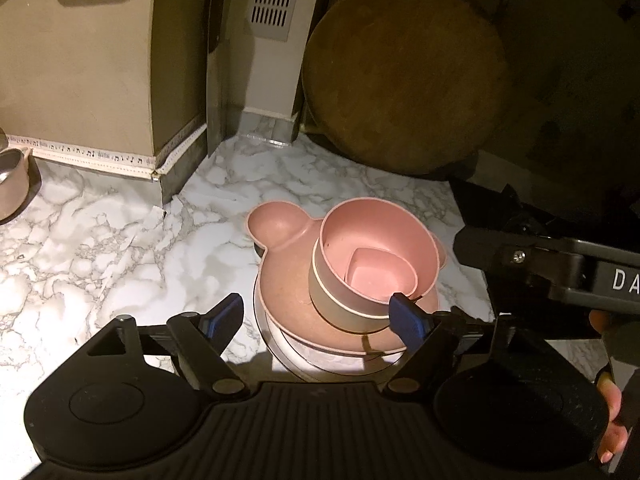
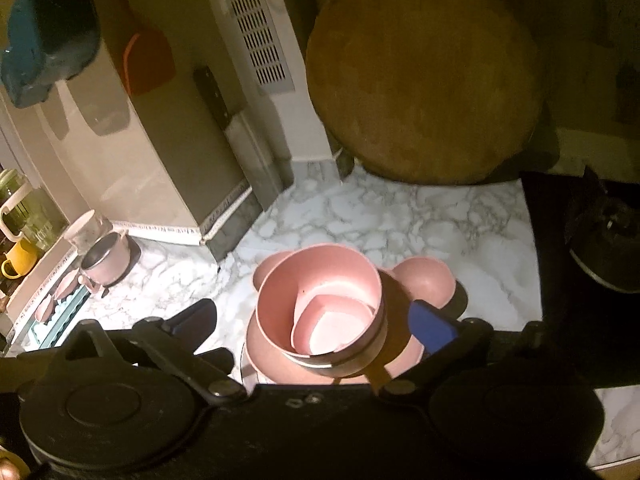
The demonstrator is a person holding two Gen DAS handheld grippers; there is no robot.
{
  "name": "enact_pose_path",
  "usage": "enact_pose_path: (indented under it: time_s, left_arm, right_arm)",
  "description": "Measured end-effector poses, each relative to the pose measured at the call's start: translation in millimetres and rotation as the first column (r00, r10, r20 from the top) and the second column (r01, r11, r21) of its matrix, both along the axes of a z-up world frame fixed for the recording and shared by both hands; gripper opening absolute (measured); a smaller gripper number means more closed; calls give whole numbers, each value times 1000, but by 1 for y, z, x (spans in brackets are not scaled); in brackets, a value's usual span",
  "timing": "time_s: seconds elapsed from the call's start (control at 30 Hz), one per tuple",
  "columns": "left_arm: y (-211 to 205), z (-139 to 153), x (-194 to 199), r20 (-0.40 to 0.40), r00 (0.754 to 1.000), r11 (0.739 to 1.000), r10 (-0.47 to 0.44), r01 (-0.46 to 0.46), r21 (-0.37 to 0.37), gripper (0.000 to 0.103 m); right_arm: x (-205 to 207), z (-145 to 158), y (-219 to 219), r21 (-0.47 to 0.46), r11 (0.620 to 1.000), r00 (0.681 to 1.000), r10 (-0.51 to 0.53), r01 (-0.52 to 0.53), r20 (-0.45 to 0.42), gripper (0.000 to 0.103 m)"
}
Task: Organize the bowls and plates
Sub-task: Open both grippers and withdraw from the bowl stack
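A stack stands on the marble counter. A pink bear-eared plate rests on a pale plate. On it sits a beige bowl, which holds a pink bowl with a small heart-shaped pink dish inside. My left gripper is open just in front of the stack, and its right fingertip overlaps the beige bowl's rim. In the right wrist view the pink bowl and heart dish lie between the wide-open fingers of my right gripper, with neither pad touching them.
A round wooden board leans at the back beside a vented panel and a knife. A pink metal pot, a yellow mug and a drying rack are far left. A dark kettle sits right.
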State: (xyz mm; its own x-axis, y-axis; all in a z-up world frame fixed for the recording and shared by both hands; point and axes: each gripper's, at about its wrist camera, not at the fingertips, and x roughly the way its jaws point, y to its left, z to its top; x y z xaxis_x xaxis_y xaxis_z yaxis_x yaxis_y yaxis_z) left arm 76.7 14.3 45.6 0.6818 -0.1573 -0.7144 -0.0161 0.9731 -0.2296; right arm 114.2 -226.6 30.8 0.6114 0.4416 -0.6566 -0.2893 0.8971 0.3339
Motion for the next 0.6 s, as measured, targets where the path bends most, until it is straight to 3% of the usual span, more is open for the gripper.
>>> enact_pose_path:
  time_s: [0.13,0.23,0.6]
  left_arm:
    - [0,5,-12,66,998,1000,4,-5,15,85]
    - [-3,8,-20,101,995,999,-10,6,37,102]
    - [-3,7,-43,119,993,999,-17,12,45,103]
  right_arm:
    - [-11,3,-7,4,1000,998,-10,10,68,103]
    - [-18,2,-11,10,1000,995,-18,17,102,103]
    - [-50,1,-26,19,999,981,-44,41,188,103]
